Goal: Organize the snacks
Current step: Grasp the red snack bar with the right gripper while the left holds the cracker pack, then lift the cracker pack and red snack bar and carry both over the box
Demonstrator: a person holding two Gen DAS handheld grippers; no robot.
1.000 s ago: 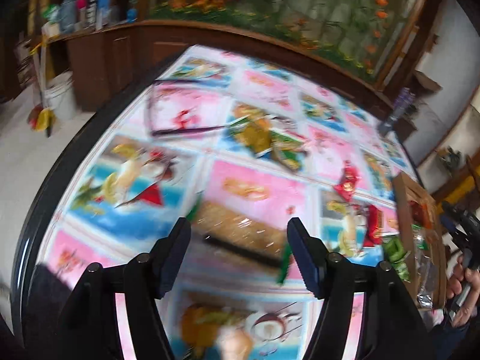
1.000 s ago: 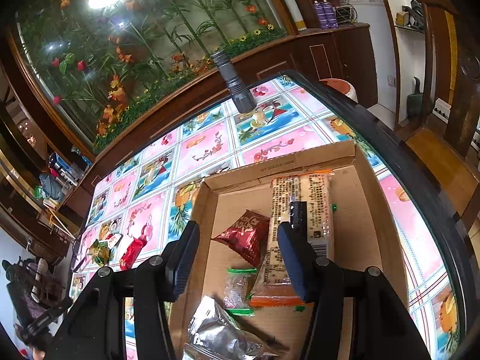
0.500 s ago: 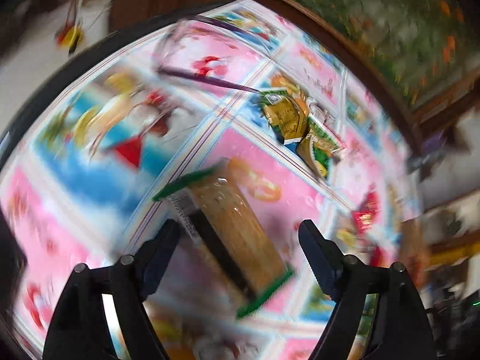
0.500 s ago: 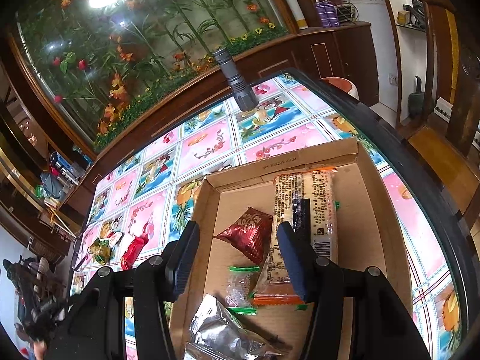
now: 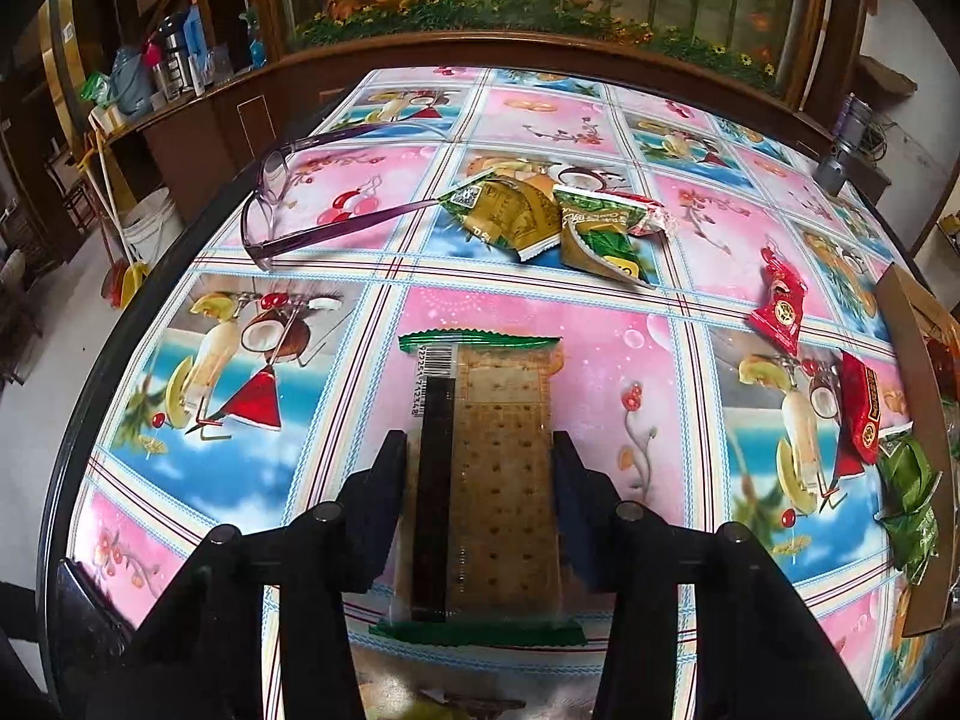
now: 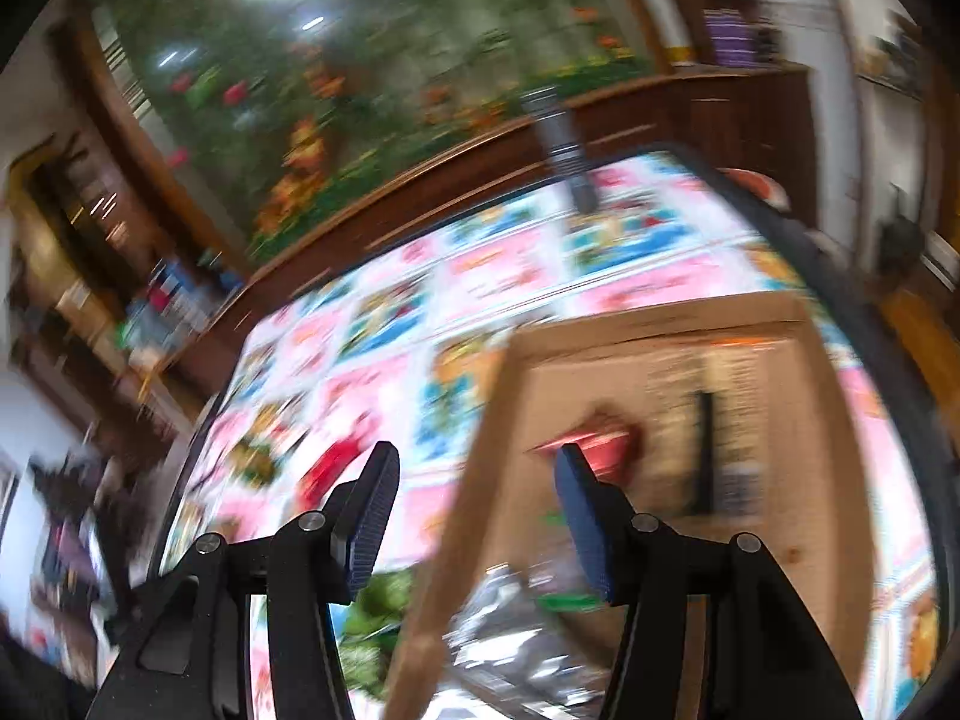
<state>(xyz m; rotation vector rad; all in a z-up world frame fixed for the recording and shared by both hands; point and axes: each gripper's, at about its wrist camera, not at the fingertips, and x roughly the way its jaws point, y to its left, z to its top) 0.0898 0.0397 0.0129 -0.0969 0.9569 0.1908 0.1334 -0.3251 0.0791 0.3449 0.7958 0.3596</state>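
Big round table (image 5: pixel 288 312) with a bright fruit-picture cloth. Brown cardboard box (image 6: pixel 798 420) at its right side, holding a long cracker pack, a red packet (image 6: pixel 600 444) and a silver bag (image 6: pixel 516 654), all blurry. Near the table middle, flat on the cloth, a long cracker packet (image 5: pixel 498 468) with green ends. Left gripper (image 5: pixel 477 480) just closing, now pinching that cracker packet by its long sides. Right gripper (image 6: pixel 477 498) spread wide over the box's left wall, holding nothing. Beyond the cracker packet, purple glasses (image 5: pixel 282 222), green and gold packets (image 5: pixel 540 222), small red packets (image 5: pixel 780 300).
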